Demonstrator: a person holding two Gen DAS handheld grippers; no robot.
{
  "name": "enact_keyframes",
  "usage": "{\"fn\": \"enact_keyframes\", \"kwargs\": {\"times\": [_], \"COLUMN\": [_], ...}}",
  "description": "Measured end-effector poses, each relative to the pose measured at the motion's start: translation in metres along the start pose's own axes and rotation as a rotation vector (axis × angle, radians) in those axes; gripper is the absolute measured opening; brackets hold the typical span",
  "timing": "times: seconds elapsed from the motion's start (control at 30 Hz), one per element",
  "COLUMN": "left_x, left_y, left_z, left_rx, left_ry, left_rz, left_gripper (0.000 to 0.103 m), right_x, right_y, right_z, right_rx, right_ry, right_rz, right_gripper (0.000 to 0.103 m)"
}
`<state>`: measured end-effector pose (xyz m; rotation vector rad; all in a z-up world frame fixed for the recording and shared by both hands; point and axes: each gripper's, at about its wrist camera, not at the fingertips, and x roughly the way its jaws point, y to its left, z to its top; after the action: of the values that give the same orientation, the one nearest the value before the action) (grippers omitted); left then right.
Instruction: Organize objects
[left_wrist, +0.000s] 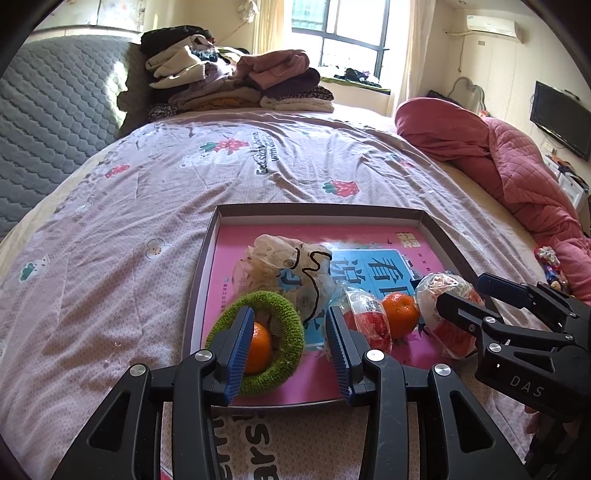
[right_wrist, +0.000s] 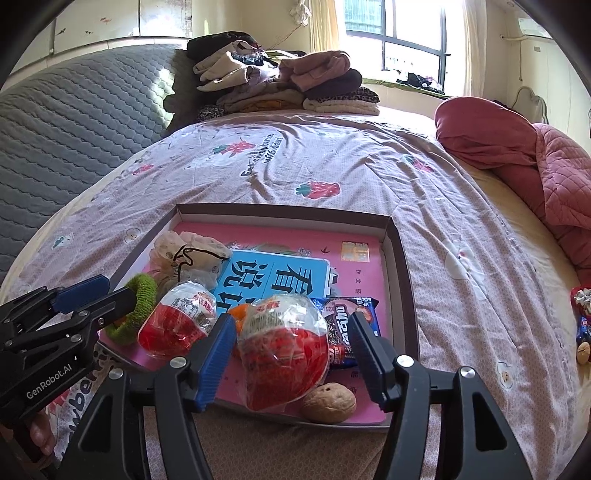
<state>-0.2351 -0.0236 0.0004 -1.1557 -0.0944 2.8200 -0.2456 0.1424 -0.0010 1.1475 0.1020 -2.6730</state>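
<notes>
A dark shallow tray (left_wrist: 439, 229) (right_wrist: 402, 258) lies on the bed with a pink book inside it. In it lie a green fuzzy ring (left_wrist: 284, 325) (right_wrist: 142, 295) around an orange (left_wrist: 260, 347), a drawstring pouch (left_wrist: 295, 266) (right_wrist: 192, 254), a second orange (left_wrist: 400, 314), two red wrapped snacks (right_wrist: 177, 321) (right_wrist: 284, 339), a dark snack packet (right_wrist: 343, 321) and a walnut (right_wrist: 328, 402). My left gripper (left_wrist: 288, 350) (right_wrist: 120, 290) straddles the ring; its right pad stands clear, open. The right gripper (right_wrist: 291, 354) (left_wrist: 460, 291) stands open around the nearer red snack, with gaps on both sides.
Folded clothes (left_wrist: 240, 77) are piled at the head of the bed beside a grey quilted headboard (left_wrist: 55, 122). A pink quilt (left_wrist: 517, 162) is bunched along the right side. Small wrapped items (right_wrist: 583, 321) lie on the sheet right of the tray.
</notes>
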Motion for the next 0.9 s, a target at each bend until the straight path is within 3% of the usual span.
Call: {"fn": "enact_keyframes", "kwargs": {"times": [0.27, 0.67, 0.9], "left_x": [-0.005, -0.027, -0.045], "left_y": [-0.003, -0.008, -0.01], "left_z": [0.002, 0.011, 0.014], "left_rx": [0.0, 0.005, 0.01], "left_ry": [-0.003, -0.04, -0.069], "left_rz": [0.004, 0.014, 0.023], "left_gripper": [0.042, 0.059, 0.06], "right_x": [-0.002, -0.027, -0.047], "right_y": [-0.001, 0.002, 0.008], "right_z": [0.001, 0.009, 0.014], "right_rx": [0.0, -0.001, -0.016], "right_ry": [0.001, -0.045, -0.085], "right_rz": [0.004, 0.005, 0.001], "right_gripper": [0.062, 0.063, 0.063]}}
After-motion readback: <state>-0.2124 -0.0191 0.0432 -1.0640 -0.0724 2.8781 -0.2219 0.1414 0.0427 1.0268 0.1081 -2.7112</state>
